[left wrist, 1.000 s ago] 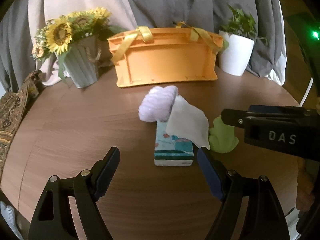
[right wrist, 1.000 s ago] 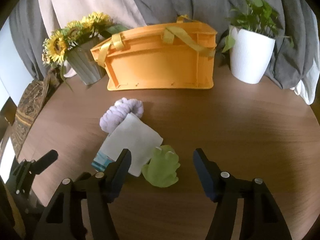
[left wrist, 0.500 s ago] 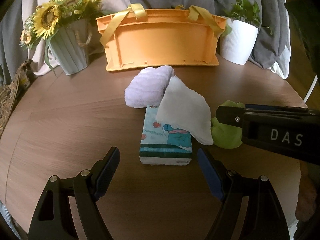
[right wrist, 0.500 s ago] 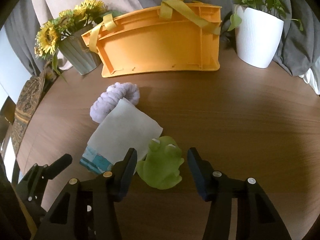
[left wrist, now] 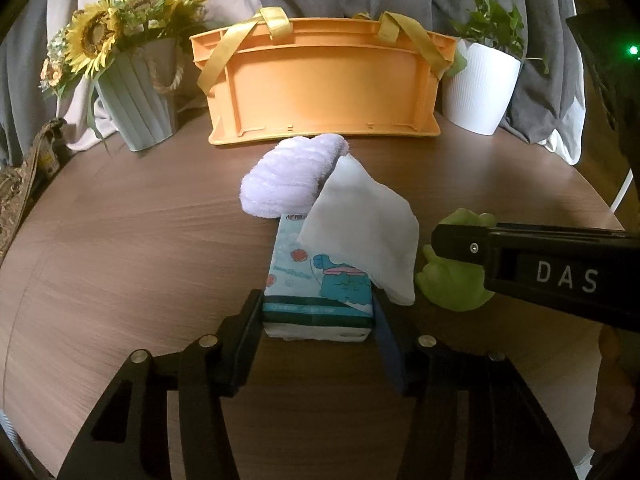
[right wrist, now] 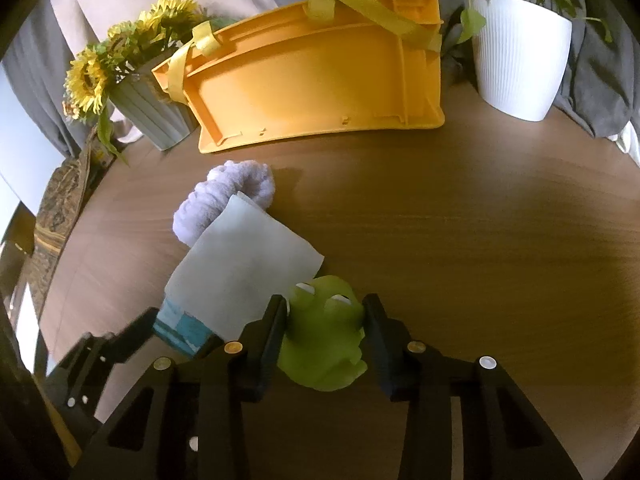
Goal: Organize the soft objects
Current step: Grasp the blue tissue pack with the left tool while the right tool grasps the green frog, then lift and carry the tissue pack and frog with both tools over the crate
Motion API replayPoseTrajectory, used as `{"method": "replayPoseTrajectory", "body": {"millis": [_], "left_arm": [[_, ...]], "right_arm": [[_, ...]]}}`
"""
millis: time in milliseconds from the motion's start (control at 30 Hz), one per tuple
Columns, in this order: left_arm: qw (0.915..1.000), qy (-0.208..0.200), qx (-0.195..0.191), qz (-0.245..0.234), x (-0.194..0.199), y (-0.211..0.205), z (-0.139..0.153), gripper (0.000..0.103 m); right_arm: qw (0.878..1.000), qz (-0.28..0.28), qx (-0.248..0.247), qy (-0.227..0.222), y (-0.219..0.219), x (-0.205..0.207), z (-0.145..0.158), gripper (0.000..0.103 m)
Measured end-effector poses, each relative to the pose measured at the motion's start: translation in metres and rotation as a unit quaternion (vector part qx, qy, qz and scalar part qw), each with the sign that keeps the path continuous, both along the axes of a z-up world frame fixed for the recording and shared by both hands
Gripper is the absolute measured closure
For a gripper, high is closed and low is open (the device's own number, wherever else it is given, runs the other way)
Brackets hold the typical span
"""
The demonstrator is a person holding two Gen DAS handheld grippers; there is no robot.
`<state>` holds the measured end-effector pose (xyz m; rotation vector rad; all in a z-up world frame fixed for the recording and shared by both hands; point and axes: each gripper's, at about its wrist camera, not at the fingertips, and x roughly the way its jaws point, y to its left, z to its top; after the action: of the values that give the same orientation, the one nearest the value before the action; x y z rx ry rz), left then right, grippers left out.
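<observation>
My left gripper (left wrist: 318, 312) is shut on a tissue pack (left wrist: 316, 288) with a white tissue (left wrist: 362, 224) sticking out, on the brown table. A lilac rolled towel (left wrist: 292, 178) lies just behind the pack. My right gripper (right wrist: 325, 322) is shut on a green frog toy (right wrist: 324, 344), right of the pack. The frog (left wrist: 452, 280) and the right gripper's side show in the left wrist view. The tissue (right wrist: 240, 268) and towel (right wrist: 224, 200) show in the right wrist view. An orange basket (left wrist: 324, 84) with yellow handles stands at the back.
A sunflower pot (left wrist: 136, 92) stands back left, a white plant pot (left wrist: 480, 88) back right. Grey and beige cloth hangs behind. The table (left wrist: 120, 260) is round, its edge curves near both sides.
Both grippers moved forward and closed: the left onto the tissue pack, the right onto the green frog. Both were open a second ago.
</observation>
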<state>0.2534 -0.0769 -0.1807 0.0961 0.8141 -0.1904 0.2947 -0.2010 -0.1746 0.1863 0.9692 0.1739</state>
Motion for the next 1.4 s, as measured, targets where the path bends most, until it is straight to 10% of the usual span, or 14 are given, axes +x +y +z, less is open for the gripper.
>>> {"method": "replayPoseTrajectory", "body": {"millis": [1400], "left_arm": [[0.9876, -0.144, -0.063, 0.0, -0.044, -0.016, 0.149, 0.052]], "right_arm": [[0.986, -0.004, 0.004, -0.165, -0.047, -0.051, 0.14, 0.064]]}}
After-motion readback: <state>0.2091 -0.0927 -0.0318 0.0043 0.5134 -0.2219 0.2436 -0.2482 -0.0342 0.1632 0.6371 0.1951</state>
